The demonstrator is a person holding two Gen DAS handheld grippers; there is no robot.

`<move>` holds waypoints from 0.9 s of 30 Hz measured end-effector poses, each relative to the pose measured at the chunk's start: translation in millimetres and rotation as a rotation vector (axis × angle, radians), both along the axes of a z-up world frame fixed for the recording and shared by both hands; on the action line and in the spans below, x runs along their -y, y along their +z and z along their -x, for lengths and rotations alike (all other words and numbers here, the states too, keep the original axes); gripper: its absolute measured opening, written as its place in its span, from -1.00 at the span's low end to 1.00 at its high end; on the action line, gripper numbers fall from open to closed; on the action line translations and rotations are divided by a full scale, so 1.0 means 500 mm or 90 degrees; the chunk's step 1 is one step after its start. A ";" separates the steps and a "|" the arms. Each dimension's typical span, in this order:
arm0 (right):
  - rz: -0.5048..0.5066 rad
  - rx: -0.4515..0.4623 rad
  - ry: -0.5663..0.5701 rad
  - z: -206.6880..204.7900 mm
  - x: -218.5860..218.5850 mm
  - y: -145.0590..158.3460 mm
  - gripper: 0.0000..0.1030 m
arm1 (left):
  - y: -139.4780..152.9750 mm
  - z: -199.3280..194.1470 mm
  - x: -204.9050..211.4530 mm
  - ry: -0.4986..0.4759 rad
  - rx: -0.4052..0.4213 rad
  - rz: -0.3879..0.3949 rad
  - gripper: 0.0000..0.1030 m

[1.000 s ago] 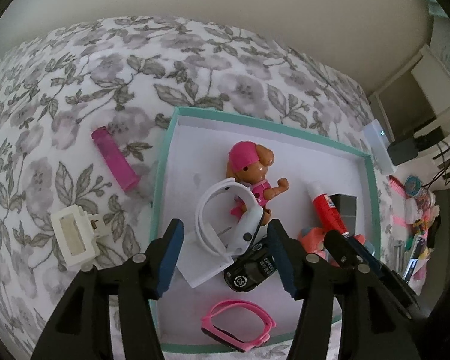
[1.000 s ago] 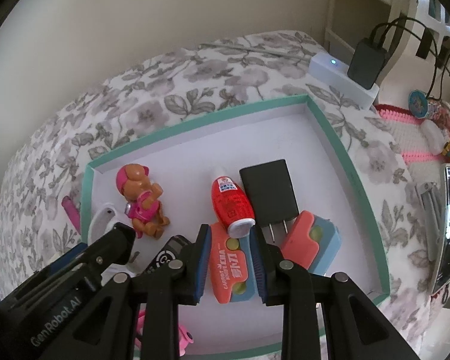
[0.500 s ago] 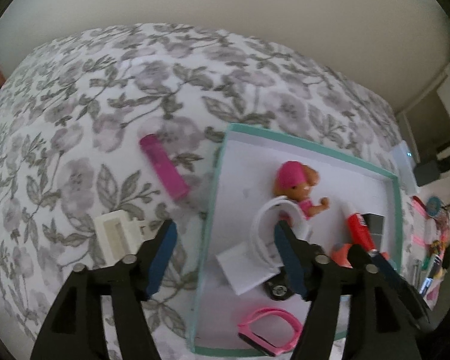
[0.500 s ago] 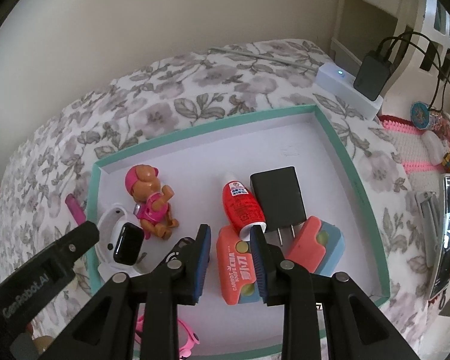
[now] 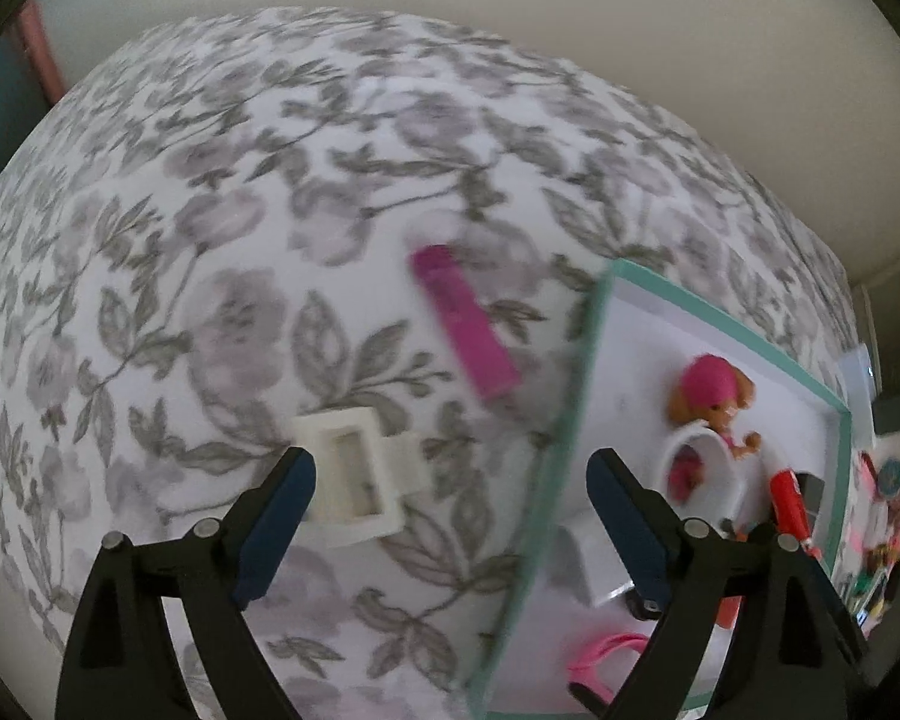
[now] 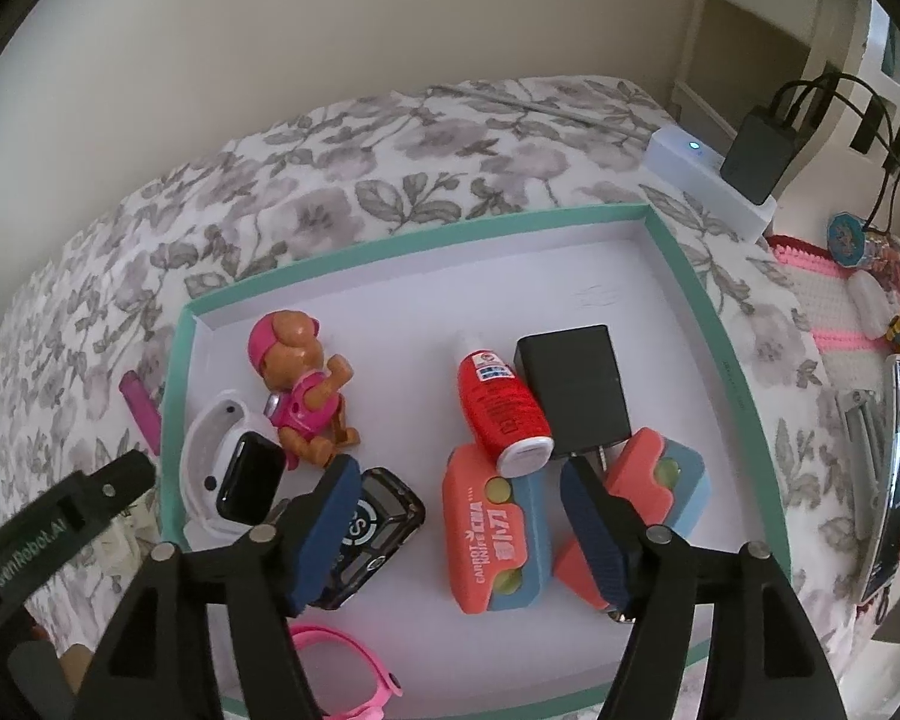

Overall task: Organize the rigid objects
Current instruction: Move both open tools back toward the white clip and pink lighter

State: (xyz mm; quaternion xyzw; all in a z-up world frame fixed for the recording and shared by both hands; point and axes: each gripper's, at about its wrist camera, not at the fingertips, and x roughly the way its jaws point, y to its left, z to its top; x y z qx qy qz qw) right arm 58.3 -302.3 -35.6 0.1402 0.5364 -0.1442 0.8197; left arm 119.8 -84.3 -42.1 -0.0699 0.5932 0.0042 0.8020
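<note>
A teal-rimmed white tray [image 6: 699,294] holds a pink-capped dog toy [image 6: 297,372], a white smartwatch [image 6: 234,474], a red bottle [image 6: 501,405], a black charger [image 6: 573,387], two coral-and-blue cutters [image 6: 498,537] and a pink band [image 6: 348,669]. My right gripper [image 6: 456,525] is open and empty above the cutters. My left gripper [image 5: 450,510] is open and empty over the floral cloth left of the tray [image 5: 570,420]. A white plastic piece [image 5: 354,474] lies just past its left finger, a magenta stick [image 5: 465,324] farther off.
A black round-faced gadget [image 6: 369,534] lies under the right gripper's left finger. A white power strip with a black adapter [image 6: 717,177] sits past the tray's far right corner. A phone [image 6: 897,474], clippers and trinkets lie on a pink mat at right.
My left gripper has swung left, from above the smartwatch in the tray to over the cloth near the white piece. My right gripper has opened wide from nearly shut.
</note>
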 end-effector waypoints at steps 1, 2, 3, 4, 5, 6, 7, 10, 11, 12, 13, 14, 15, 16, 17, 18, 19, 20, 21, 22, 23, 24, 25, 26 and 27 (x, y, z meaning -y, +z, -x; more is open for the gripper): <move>0.001 -0.001 0.003 -0.001 -0.003 -0.001 0.56 | -0.001 0.000 -0.010 0.008 -0.001 0.000 0.79; 0.002 -0.002 0.005 -0.002 -0.007 -0.002 0.66 | -0.001 0.000 -0.018 0.014 0.000 0.000 0.79; 0.002 -0.001 0.007 -0.003 -0.011 -0.002 0.73 | -0.001 0.000 -0.025 0.019 0.002 -0.001 0.79; 0.002 -0.001 0.009 -0.005 -0.016 -0.003 0.76 | 0.000 0.001 -0.031 0.023 0.003 -0.001 0.79; 0.005 -0.002 0.012 -0.005 -0.019 -0.003 0.82 | 0.001 0.001 -0.038 0.029 0.006 0.000 0.79; 0.008 -0.003 0.016 -0.007 -0.023 -0.004 0.90 | 0.002 0.001 -0.045 0.035 0.008 0.001 0.79; 0.013 -0.003 0.019 -0.008 -0.027 -0.004 0.95 | 0.002 0.001 -0.056 0.045 0.010 0.006 0.80; 0.025 -0.001 0.024 -0.011 -0.038 0.000 0.99 | -0.002 0.001 -0.090 0.082 0.004 0.020 0.86; 0.025 0.000 0.026 -0.012 -0.043 0.000 0.99 | -0.006 0.000 -0.104 0.100 -0.002 0.022 0.86; 0.023 0.002 0.029 -0.013 -0.048 0.001 0.99 | -0.012 -0.005 -0.115 0.119 -0.014 0.016 0.86; 0.023 0.002 0.032 -0.015 -0.055 0.002 1.00 | -0.019 -0.009 -0.123 0.127 -0.031 0.015 0.86; 0.021 0.003 0.036 -0.018 -0.063 0.002 1.00 | -0.028 -0.012 -0.131 0.126 -0.050 0.034 0.86; 0.017 0.004 0.041 -0.020 -0.071 0.002 1.00 | -0.033 -0.011 -0.137 0.128 -0.057 0.052 0.86; 0.009 0.007 0.050 -0.024 -0.082 0.002 1.00 | -0.036 -0.011 -0.139 0.129 -0.060 0.058 0.86; 0.004 0.008 0.057 -0.027 -0.091 0.001 1.00 | -0.037 -0.011 -0.138 0.126 -0.063 0.055 0.86; 0.000 0.009 0.066 -0.031 -0.102 0.000 1.00 | -0.037 -0.011 -0.136 0.121 -0.062 0.050 0.86; 0.000 0.009 0.075 -0.036 -0.114 -0.001 0.99 | -0.034 -0.012 -0.133 0.114 -0.059 0.042 0.86; 0.004 0.007 0.083 -0.038 -0.124 -0.002 0.99 | -0.031 -0.012 -0.130 0.110 -0.056 0.037 0.86; 0.009 0.005 0.093 -0.041 -0.134 -0.003 0.99 | -0.029 -0.014 -0.129 0.108 -0.055 0.036 0.86; 0.014 0.005 0.102 -0.043 -0.142 -0.004 0.99 | -0.028 -0.019 -0.125 0.105 -0.055 0.038 0.86; 0.018 0.005 0.106 -0.044 -0.147 -0.004 1.00 | -0.028 -0.019 -0.122 0.101 -0.054 0.040 0.86; 0.021 0.005 0.109 -0.045 -0.150 -0.003 1.00 | -0.030 -0.020 -0.116 0.096 -0.056 0.038 0.86; 0.021 0.006 0.110 -0.045 -0.151 -0.002 1.00 | -0.032 -0.021 -0.110 0.091 -0.059 0.035 0.86; 0.022 0.008 0.109 -0.045 -0.151 0.000 1.00 | -0.034 -0.021 -0.102 0.085 -0.061 0.032 0.86; 0.023 0.008 0.109 -0.045 -0.151 0.001 1.00 | -0.037 -0.021 -0.094 0.079 -0.063 0.025 0.86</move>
